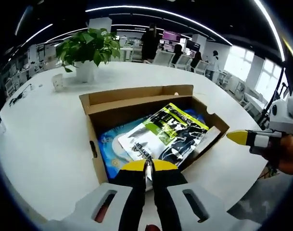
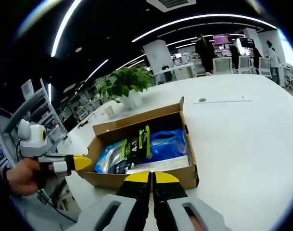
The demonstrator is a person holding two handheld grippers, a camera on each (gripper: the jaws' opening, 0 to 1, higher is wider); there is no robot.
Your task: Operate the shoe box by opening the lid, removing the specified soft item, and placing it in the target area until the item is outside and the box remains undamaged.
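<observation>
Hovering over the open box [image 1: 136,103], your left gripper [image 1: 149,166] and right gripper [image 2: 151,177] are both closed, empty; pinch the soft, light, crinkly pouch [image 1: 158,139] by its edge.

The black and green packet [image 2: 136,147] lying in the cardboard box [image 2: 184,175] carries large pale characters that look like "4:1" in the right gripper view. In the left gripper view the same packet [image 1: 168,134] shows a dark line of print along its white end, too small to read
</observation>
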